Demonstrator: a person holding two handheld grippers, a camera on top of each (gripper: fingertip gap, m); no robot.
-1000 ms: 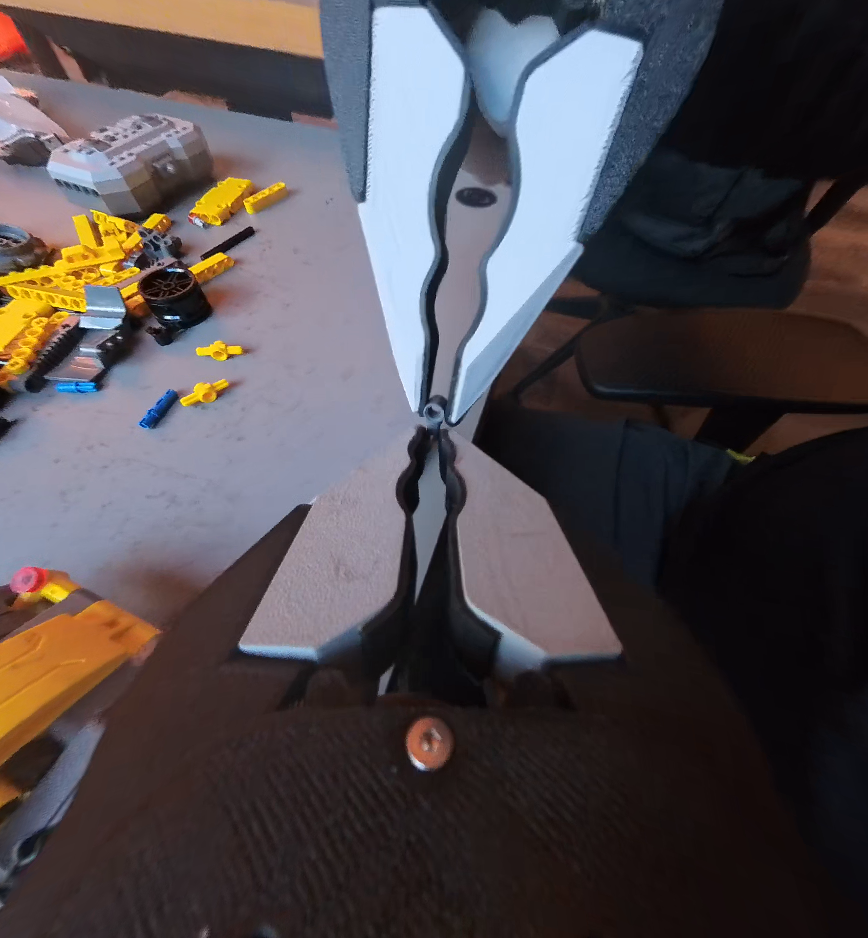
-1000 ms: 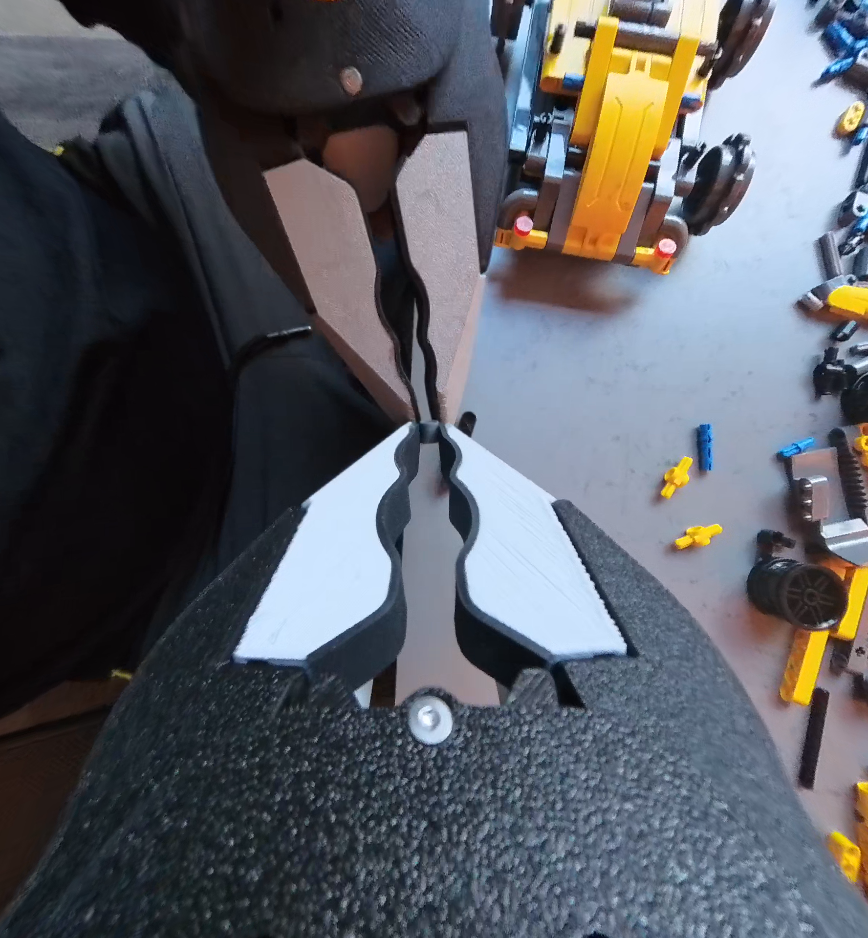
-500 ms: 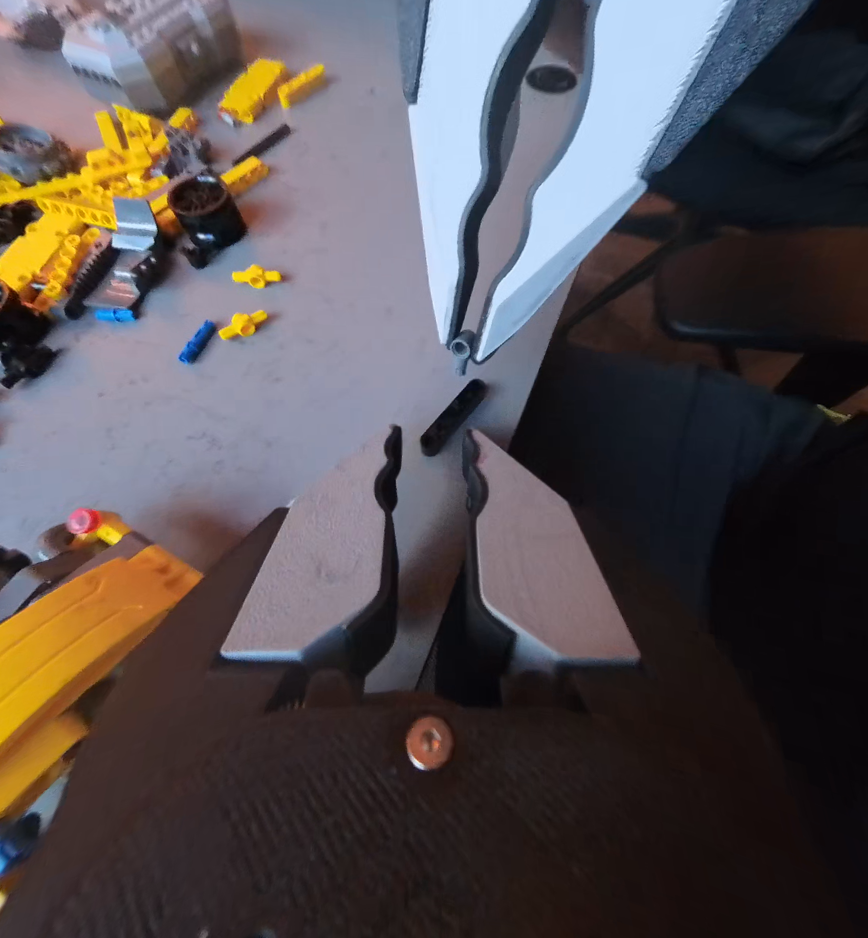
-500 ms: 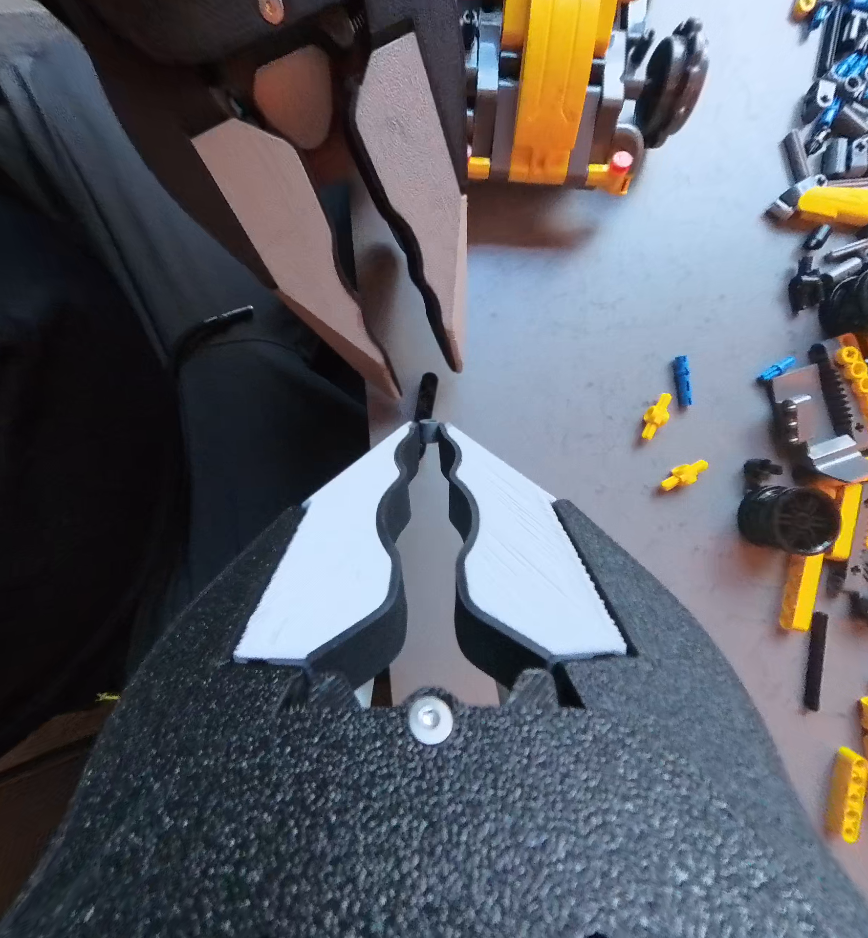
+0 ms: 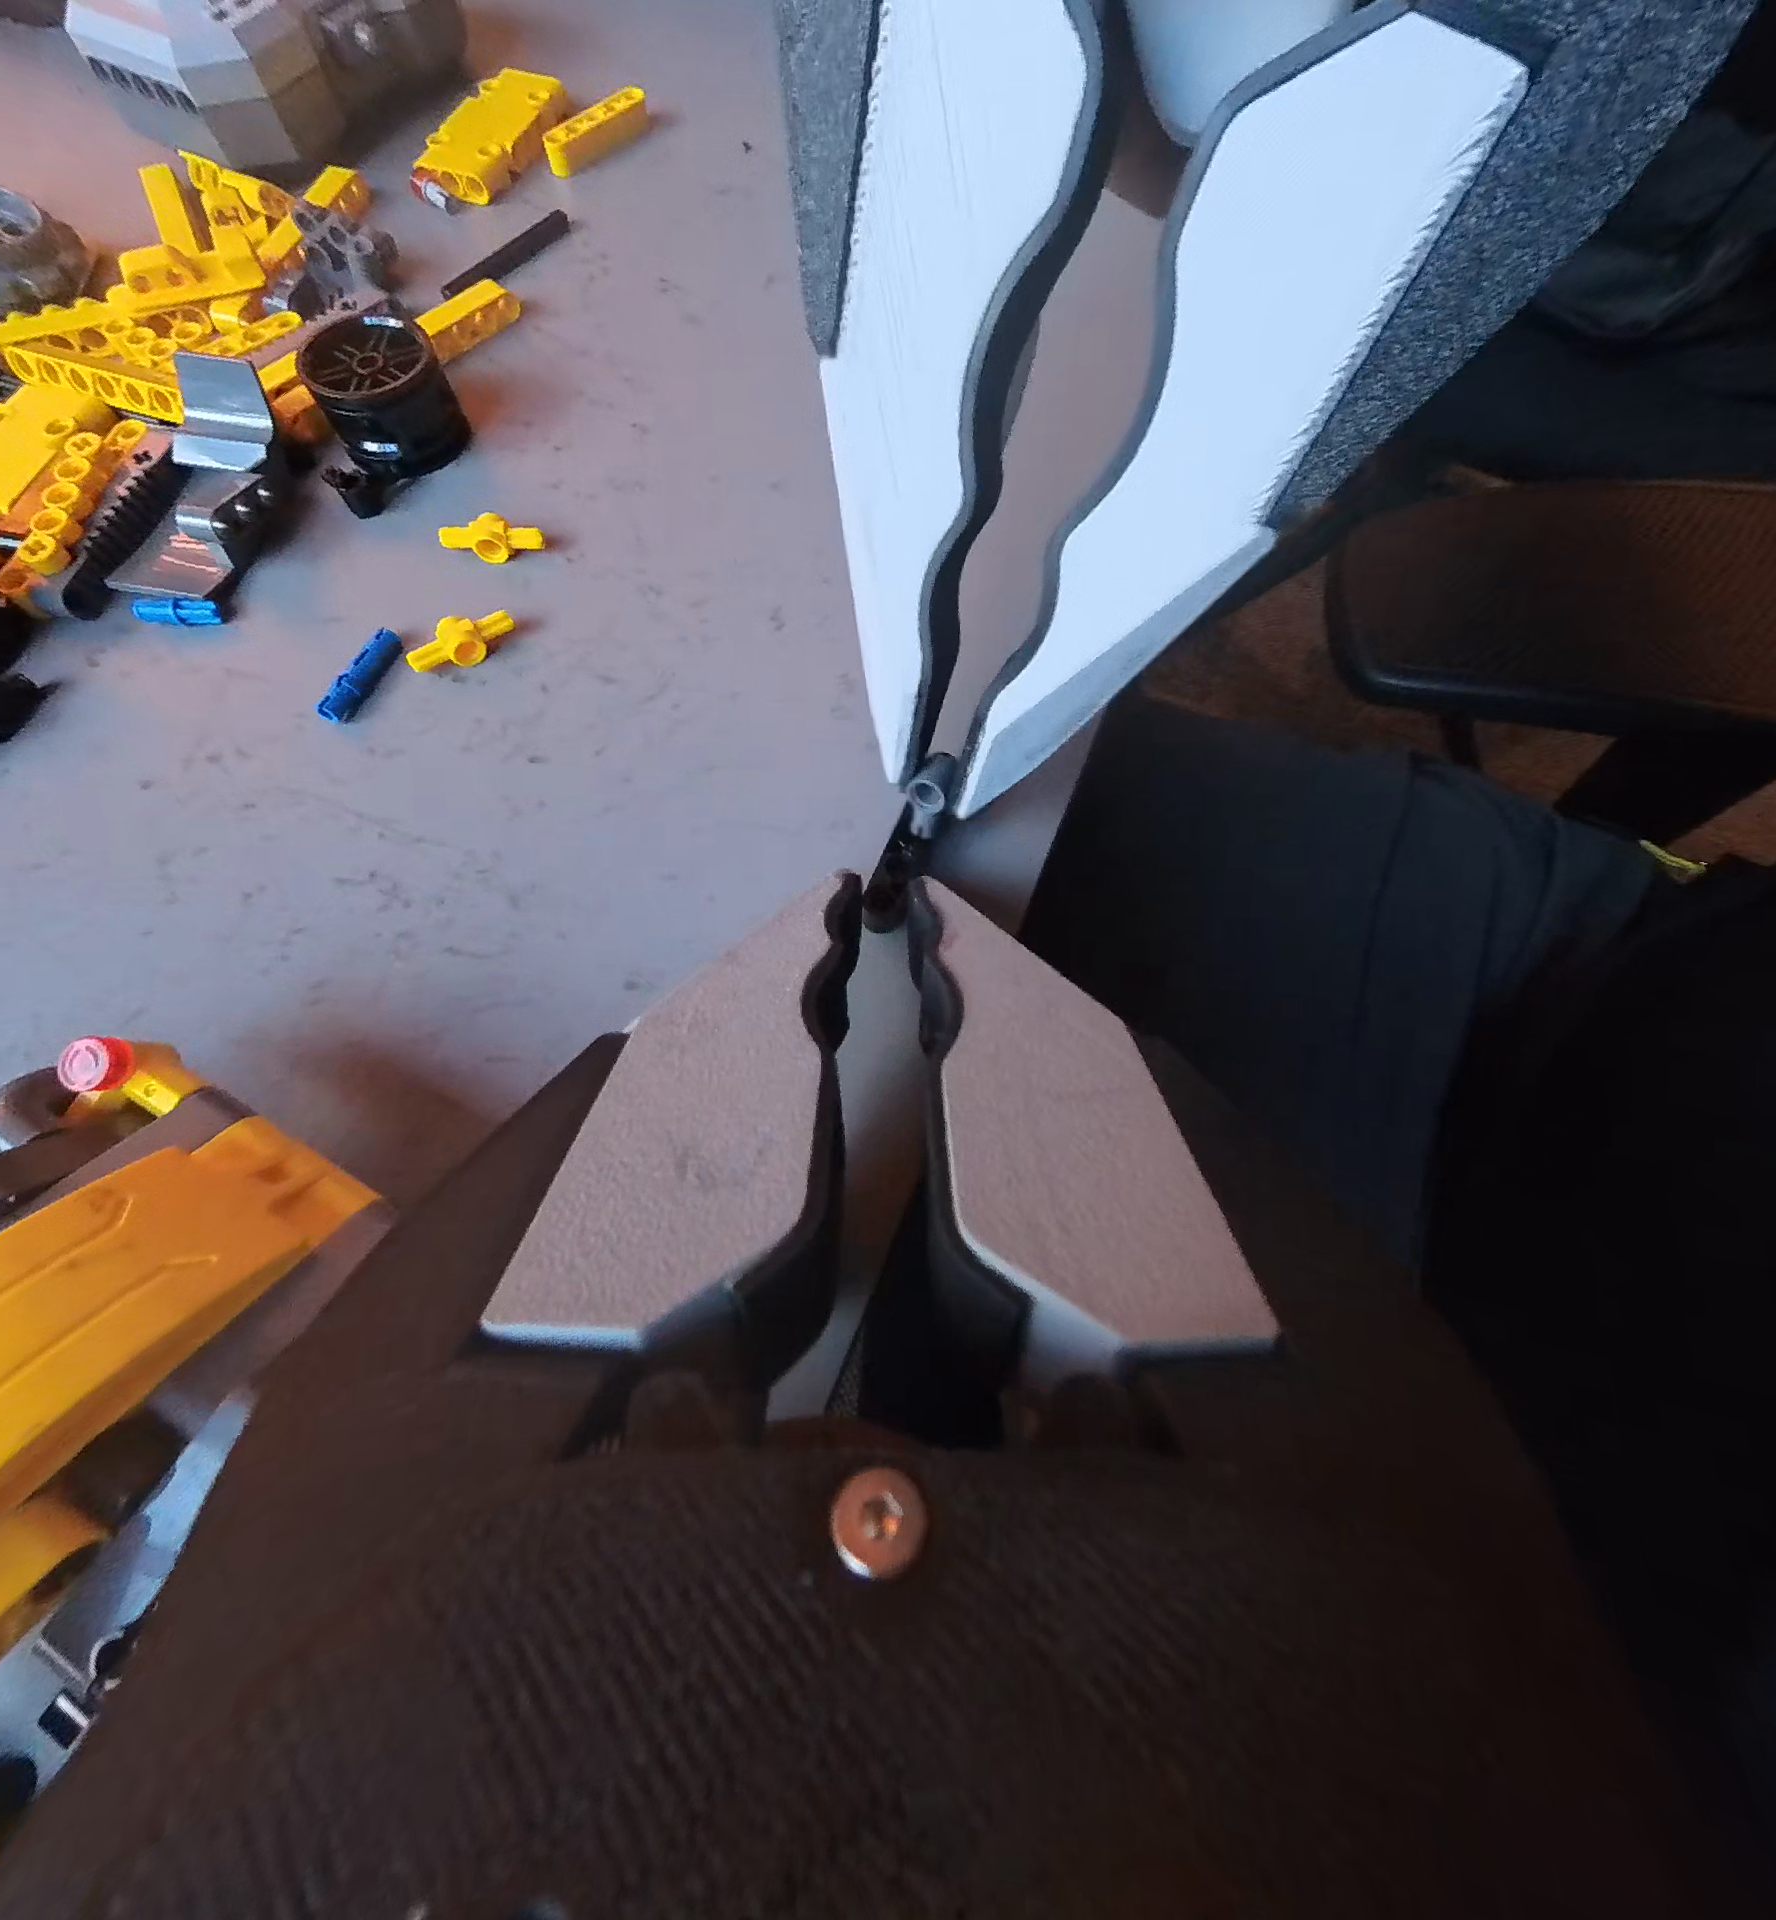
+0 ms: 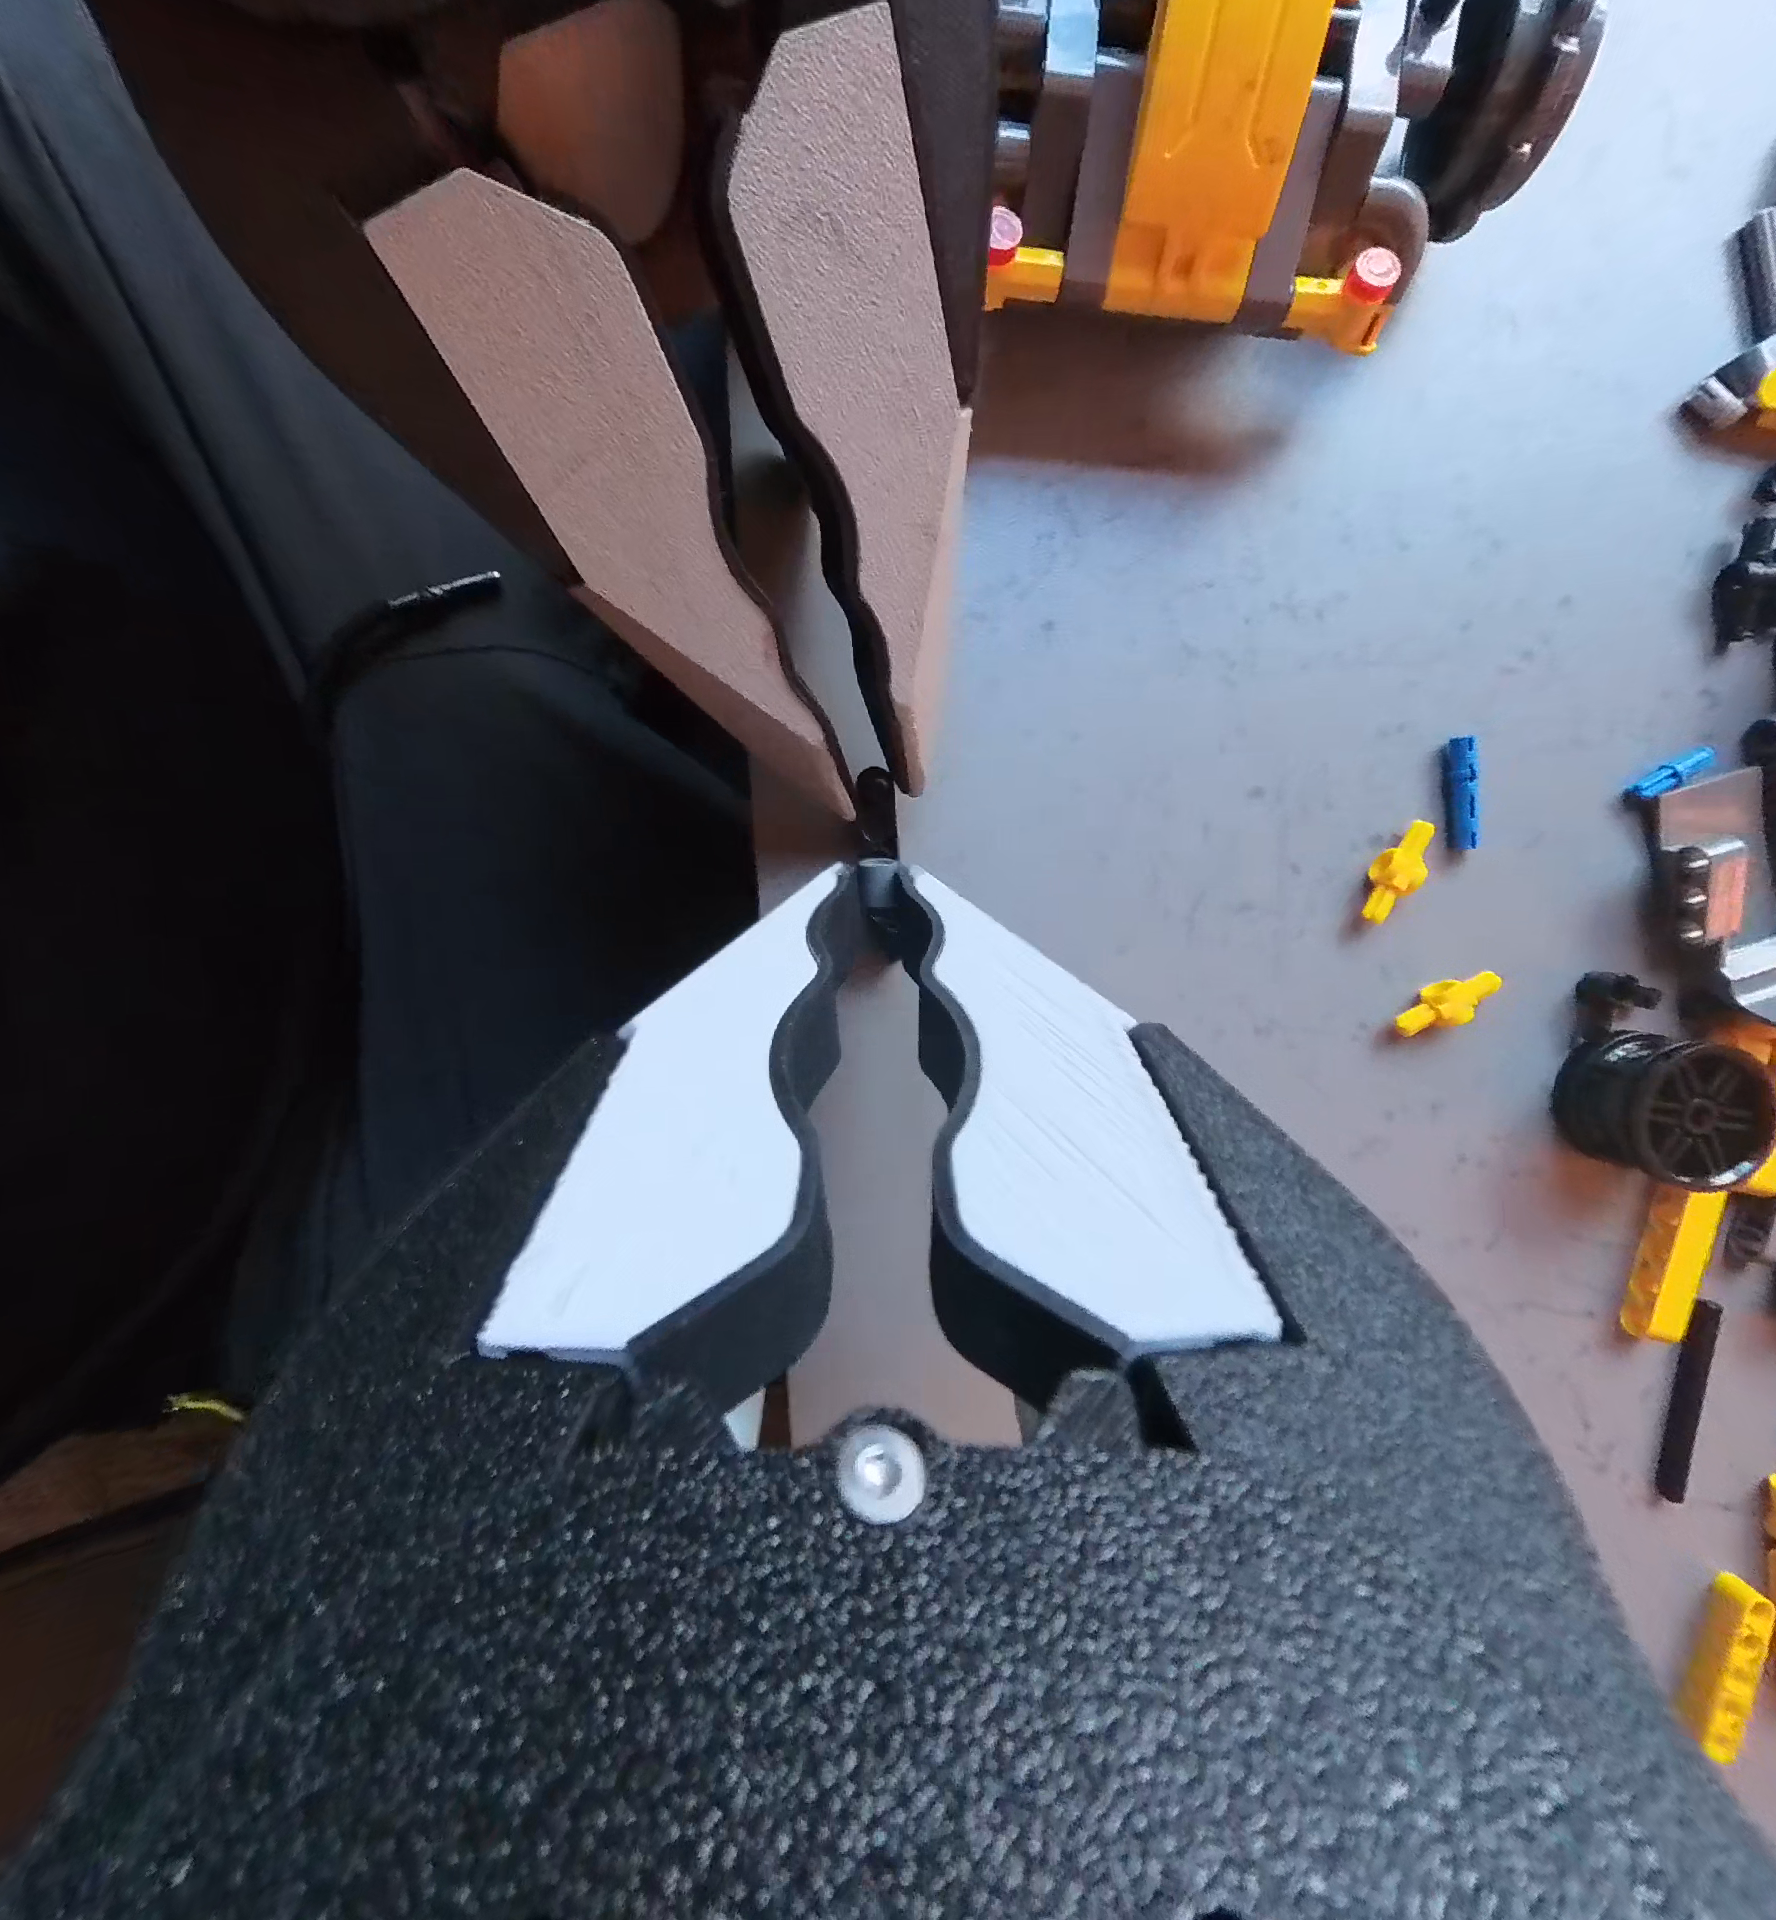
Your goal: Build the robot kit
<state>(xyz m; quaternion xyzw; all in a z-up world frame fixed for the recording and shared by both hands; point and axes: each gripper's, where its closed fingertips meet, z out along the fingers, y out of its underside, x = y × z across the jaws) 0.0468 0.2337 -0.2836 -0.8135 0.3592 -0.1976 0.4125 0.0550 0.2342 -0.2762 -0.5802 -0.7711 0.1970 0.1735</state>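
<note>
While my left tool grips a black pin and my right tool pinches a grey connector, both meet tip to tip, axes aligned, above the desk edge.

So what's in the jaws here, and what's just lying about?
In the jaws: left gripper, small black plastic link; right gripper, small grey plastic pin.
Lying about on the grey table: yellow-and-grey brick vehicle, black spoked wheel, blue plastic pin, yellow cross-shaped connector.
</note>
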